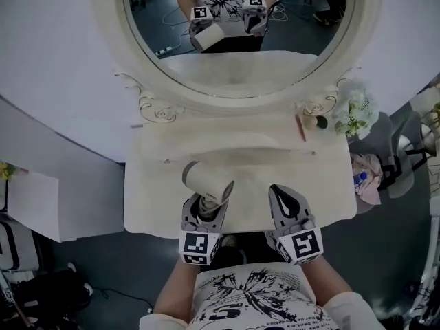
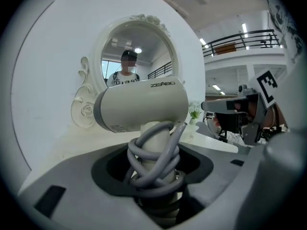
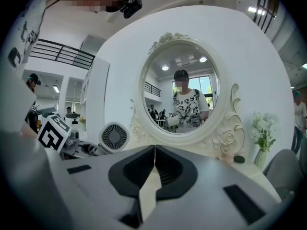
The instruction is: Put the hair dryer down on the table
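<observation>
Hair dryer [image 1: 206,179], smooth cream cylinder, grey cord [image 2: 154,163] coiled round handle, pinched in left gripper [image 1: 205,210] at desk's [image 1: 275,163] front edge; right gripper [image 1: 282,194] pressed together.

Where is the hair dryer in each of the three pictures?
Head view: the hair dryer is low and left of the middle, held by the left gripper.
Left gripper view: right in the centre and very big, its handle wrapped in the cord between the jaws.
Right gripper view: at the left, its round grille facing the camera.
Shared landmark: the oval mirror, beyond it in all three.
</observation>
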Tool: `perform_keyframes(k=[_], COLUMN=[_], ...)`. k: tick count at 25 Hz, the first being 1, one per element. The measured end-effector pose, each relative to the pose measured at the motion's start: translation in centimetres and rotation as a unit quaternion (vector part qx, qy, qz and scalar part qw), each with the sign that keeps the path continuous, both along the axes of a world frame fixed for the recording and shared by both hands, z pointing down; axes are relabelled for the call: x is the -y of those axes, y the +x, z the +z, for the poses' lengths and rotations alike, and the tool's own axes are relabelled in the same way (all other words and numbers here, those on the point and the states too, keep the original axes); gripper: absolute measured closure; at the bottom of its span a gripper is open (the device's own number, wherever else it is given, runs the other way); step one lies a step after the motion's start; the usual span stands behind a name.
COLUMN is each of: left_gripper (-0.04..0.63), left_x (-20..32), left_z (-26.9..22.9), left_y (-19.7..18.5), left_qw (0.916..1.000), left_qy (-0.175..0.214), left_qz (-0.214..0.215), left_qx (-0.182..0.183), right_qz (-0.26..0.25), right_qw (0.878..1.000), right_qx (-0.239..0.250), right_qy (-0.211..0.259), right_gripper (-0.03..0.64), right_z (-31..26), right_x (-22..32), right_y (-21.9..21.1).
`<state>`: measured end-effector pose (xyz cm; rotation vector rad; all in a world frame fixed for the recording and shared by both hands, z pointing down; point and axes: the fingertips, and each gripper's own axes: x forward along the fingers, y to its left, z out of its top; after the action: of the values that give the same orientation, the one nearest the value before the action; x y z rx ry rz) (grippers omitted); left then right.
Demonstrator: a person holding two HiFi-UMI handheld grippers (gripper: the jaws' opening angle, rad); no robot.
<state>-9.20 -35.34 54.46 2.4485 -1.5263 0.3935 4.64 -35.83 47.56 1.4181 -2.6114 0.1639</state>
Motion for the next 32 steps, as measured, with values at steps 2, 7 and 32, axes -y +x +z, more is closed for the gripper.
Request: perform_keyframes(k=[2, 7, 32], left_gripper=[0.343, 0.342, 0.342], left_x=[0.8, 1.5, 2.9], left_z=[2.2, 7.9, 17.3], left_y=[0.4, 1.6, 3.8], left_qw=[0.9996, 0.9945, 0.9476], left_qy=[-0.025, -0.095, -0.286], left_qz=[-0.006, 0.0, 0.055], left_qx=[0.009, 0.043, 0.132], right_qz=[-0.01, -0.029, -0.015], right_qw=[1.0, 0.999, 0.996], right_qx=[0.0, -0.002, 0.014], right_qy=[-0.008, -0.032, -0.085], right_gripper=[0.598, 0.598, 0.598], right_z=[0.9, 3.3, 6.7], right_x=[1.1, 3.1, 7.0], right_y=[0.3, 1.1, 4.2])
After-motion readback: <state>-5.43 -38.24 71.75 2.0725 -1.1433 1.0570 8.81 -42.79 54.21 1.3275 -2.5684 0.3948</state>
